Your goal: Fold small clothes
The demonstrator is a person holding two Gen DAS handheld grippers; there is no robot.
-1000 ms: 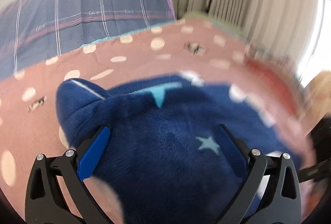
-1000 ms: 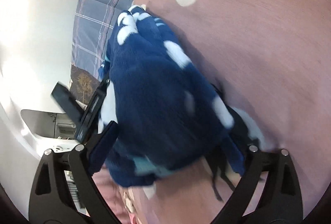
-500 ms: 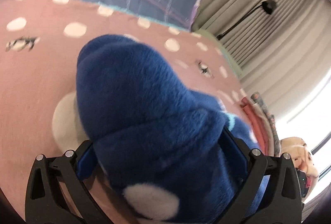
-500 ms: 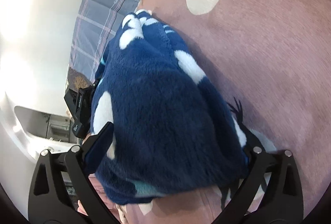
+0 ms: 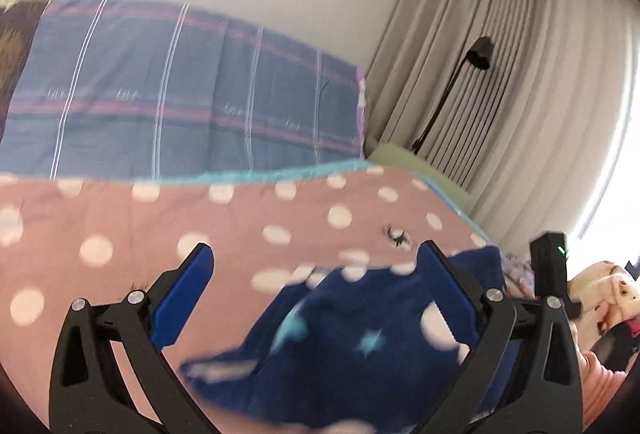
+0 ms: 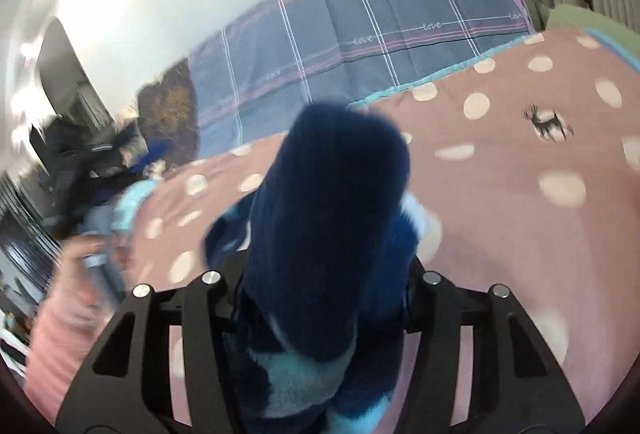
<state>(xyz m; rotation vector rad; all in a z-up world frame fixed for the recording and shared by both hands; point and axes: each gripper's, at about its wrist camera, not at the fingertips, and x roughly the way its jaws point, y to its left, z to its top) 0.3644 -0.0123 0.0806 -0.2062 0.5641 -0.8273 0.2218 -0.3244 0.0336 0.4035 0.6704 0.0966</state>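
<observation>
Where the bed [image 5: 132, 230] fills both views, its pink blanket with pale dots carries the work; a blue checked sheet [image 5: 192, 105] covers the far end against a white wall. Beige curtains [image 5: 532, 81] hang at the right of the left wrist view, with a black floor lamp [image 5: 452, 89] standing before them. A stuffed toy [image 5: 608, 286] lies at the far right edge, partly cut off by the frame.

Task item — a dark blue fleece garment [image 6: 328, 209] with pale dots and light blue stars. In the right wrist view it bunches up between the fingers of the right tool [image 6: 320, 274] and blocks sight of both fingertips; the jaws are closing, and the cloth sits gripped between them, hanging above the blanket. In the left wrist view the same garment [image 5: 360, 338] trails low at the right, behind the right-hand finger.

Left tool [image 5: 316, 262]: released, jaws wide, blue pads bare, nothing clamped between them; it points slightly downward across the bed. A black device [image 5: 550, 270] with a small green light shows beyond its right finger.

A pink sleeve [image 6: 60, 326] — blurred — shows at the left edge of the right wrist view.
</observation>
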